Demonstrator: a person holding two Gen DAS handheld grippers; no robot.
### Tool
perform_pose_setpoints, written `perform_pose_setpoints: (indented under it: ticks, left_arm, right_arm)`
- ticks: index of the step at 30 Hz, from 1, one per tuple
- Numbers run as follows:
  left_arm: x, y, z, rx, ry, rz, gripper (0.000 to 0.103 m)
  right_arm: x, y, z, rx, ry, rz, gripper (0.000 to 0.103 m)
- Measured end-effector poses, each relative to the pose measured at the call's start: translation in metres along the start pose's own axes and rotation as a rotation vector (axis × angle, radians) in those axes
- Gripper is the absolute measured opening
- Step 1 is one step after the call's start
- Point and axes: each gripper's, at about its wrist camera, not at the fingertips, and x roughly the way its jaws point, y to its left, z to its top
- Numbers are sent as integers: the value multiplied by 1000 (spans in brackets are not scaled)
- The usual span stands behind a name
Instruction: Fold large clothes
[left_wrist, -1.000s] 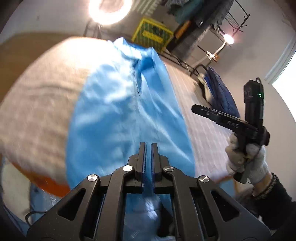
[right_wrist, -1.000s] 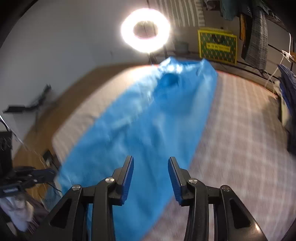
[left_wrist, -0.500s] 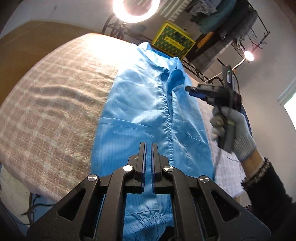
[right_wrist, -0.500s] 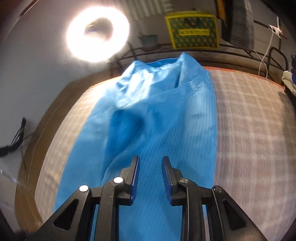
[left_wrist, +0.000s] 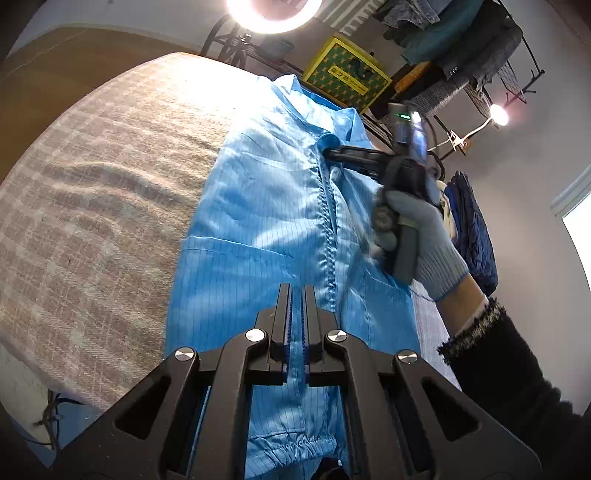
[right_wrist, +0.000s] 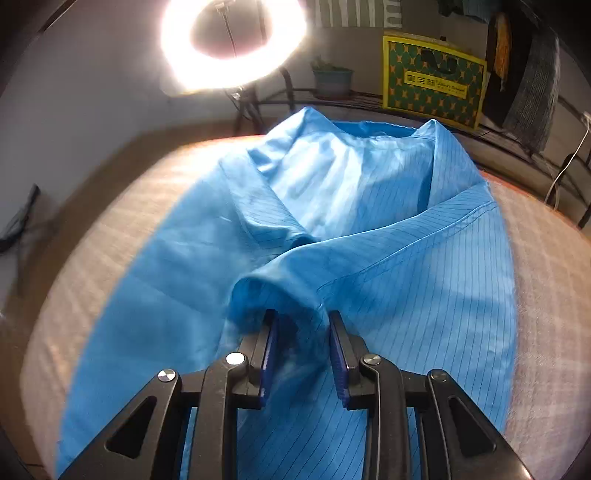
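A large light-blue garment (left_wrist: 258, 229) with a front zip lies lengthwise on a checked blanket (left_wrist: 92, 221), collar at the far end. My left gripper (left_wrist: 297, 291) is shut on its near part, above the gathered hem. A gloved hand (left_wrist: 424, 236) holds my right gripper (left_wrist: 328, 151) down near the collar. In the right wrist view the right gripper (right_wrist: 301, 317) has a raised bunch of the garment (right_wrist: 406, 277) filling the gap between its blue pads. Its jaws are opening slightly.
A ring light (right_wrist: 229, 40) stands behind the blanket's far edge. Next to it are a yellow-green box (left_wrist: 347, 77) and a rack of hanging clothes (left_wrist: 461, 48). Dark blue clothes (left_wrist: 472, 225) lie at the right. The blanket (right_wrist: 546, 258) drops off at the near left.
The right gripper came down from the air beside the table to the collar area, and its jaws narrowed around a fold. The garment has settled flat on the blanket, still in the left gripper.
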Motion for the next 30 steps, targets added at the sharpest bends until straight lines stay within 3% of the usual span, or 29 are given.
perform_pose_setpoints:
  ticks: [4,6,7,8,13,17,23,30]
  left_arm:
    - [-7,4,-2,23,-7,15,1]
    - [-12,11,-5,28,2,19,11]
    - [-14,16,-6,21,8,13,28]
    - [-17,23,-8,5,14,3,37]
    - [-39,58,-22,-84,14,1,38]
    - [-48,74,-37,-131,39,-33,38]
    - [-39,75,-64,-143,117,-71,38]
    - [-25,79,-82,-193,163,-76,38]
  right_arm:
    - [-44,-7,1,82,-38,122,35]
    - [-74,-7,-2,86,-71,164,37]
    - [-92,-6,-7,91,-84,191,37]
    - [-118,-6,-16,103,-99,224,37]
    - [-203,-5,-84,101,-133,273,51]
    - [-240,-12,-161,117,-85,288,55]
    - [-248,-24,-259,165,60,298,57]
    - [-219,-31,-296,242,176,366,57]
